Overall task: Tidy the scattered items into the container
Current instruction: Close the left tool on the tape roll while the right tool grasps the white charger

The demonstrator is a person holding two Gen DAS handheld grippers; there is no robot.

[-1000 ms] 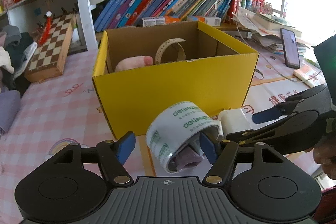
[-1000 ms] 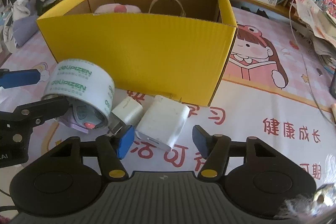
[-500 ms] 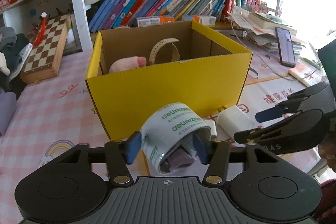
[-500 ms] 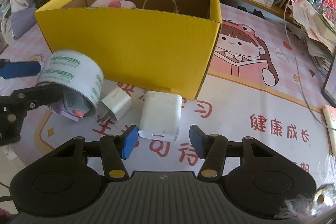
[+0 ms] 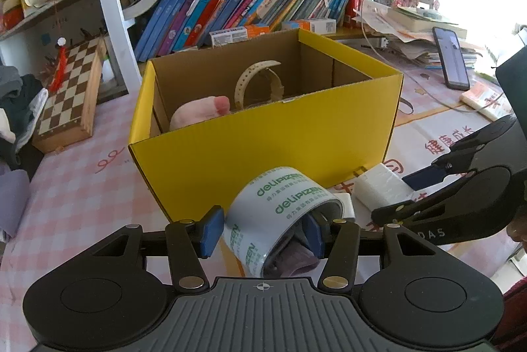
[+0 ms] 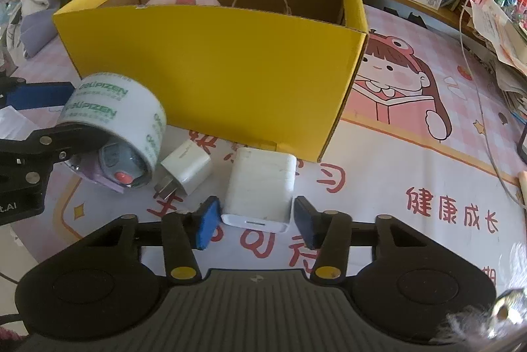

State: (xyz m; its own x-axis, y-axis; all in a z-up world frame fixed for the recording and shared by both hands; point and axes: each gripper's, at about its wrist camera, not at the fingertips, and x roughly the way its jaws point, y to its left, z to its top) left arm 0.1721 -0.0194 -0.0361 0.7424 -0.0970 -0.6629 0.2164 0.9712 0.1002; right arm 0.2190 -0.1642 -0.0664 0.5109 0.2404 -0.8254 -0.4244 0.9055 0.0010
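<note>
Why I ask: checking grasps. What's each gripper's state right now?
Left gripper: on the tape roll's wall, jaws opening slightly.
Right gripper: open, jaws closing around the white charger, not yet touching.

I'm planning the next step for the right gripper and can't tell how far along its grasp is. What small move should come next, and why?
Probably finish closing. The right gripper straddles the larger white charger lying in front of the yellow box, jaws closing but pads not yet pressing its sides. Once gripped, it can be lifted toward the box.
</note>
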